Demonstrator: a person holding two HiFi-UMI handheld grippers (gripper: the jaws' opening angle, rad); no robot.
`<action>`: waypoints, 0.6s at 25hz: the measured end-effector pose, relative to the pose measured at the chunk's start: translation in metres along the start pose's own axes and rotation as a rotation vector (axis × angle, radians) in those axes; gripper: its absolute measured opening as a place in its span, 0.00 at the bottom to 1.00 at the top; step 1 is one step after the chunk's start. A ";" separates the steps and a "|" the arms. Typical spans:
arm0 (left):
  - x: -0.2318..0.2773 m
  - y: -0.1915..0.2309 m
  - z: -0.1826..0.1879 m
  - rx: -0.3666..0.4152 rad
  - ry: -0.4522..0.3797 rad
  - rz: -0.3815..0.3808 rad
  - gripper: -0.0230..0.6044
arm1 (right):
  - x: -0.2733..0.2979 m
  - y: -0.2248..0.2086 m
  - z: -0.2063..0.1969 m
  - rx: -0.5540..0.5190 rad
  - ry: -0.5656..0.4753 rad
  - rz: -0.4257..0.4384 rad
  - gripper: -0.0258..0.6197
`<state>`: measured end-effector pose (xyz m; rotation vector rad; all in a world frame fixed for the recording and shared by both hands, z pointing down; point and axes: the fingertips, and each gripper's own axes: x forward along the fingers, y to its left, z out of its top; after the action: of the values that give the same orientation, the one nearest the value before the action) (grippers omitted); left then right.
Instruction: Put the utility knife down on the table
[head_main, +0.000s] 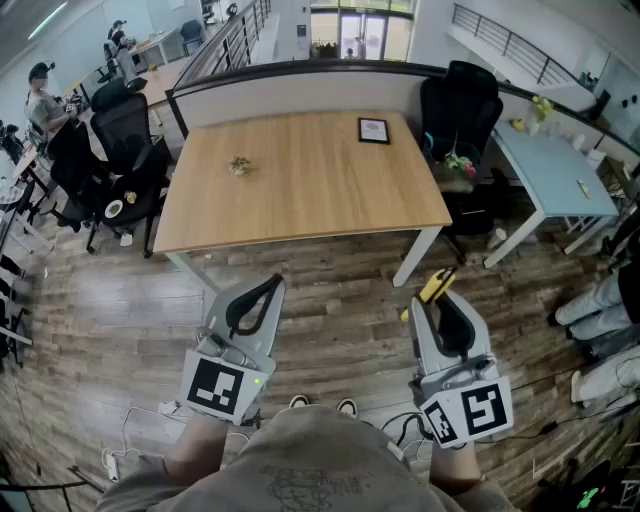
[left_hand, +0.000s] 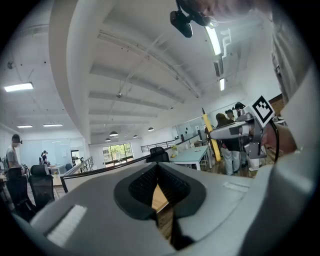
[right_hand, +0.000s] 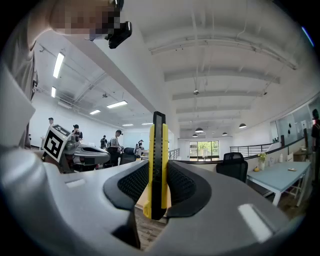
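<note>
A yellow and black utility knife (head_main: 436, 285) stands upright between the pads of my right gripper (head_main: 437, 300), which is shut on it. In the right gripper view the knife (right_hand: 158, 165) rises above the jaws, held level. My left gripper (head_main: 272, 284) is at the left, shut with nothing in it; through its jaws in the left gripper view only a sliver of the table shows. Both grippers hover over the wooden floor, short of the near edge of the light wooden table (head_main: 300, 190). The knife (left_hand: 209, 132) also shows at the right of the left gripper view.
On the table lie a small black picture frame (head_main: 373, 130) at the back right and a small dried sprig (head_main: 238, 165) at the left. Black office chairs (head_main: 125, 150) stand left, another chair (head_main: 458, 105) and a pale blue table (head_main: 555, 170) right. People's legs (head_main: 590, 310) stand far right.
</note>
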<state>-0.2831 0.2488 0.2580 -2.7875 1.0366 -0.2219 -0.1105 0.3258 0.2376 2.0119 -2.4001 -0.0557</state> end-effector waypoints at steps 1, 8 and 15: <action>0.000 -0.003 0.000 0.001 0.003 0.000 0.03 | -0.003 -0.002 -0.001 0.007 0.001 0.003 0.23; 0.006 -0.031 0.002 0.007 0.019 -0.009 0.03 | -0.022 -0.017 -0.009 0.031 0.012 0.017 0.23; 0.017 -0.070 0.002 0.000 0.023 -0.005 0.03 | -0.048 -0.042 -0.020 0.037 0.022 0.030 0.23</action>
<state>-0.2256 0.2896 0.2714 -2.7941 1.0343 -0.2557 -0.0599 0.3653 0.2574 1.9800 -2.4351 0.0109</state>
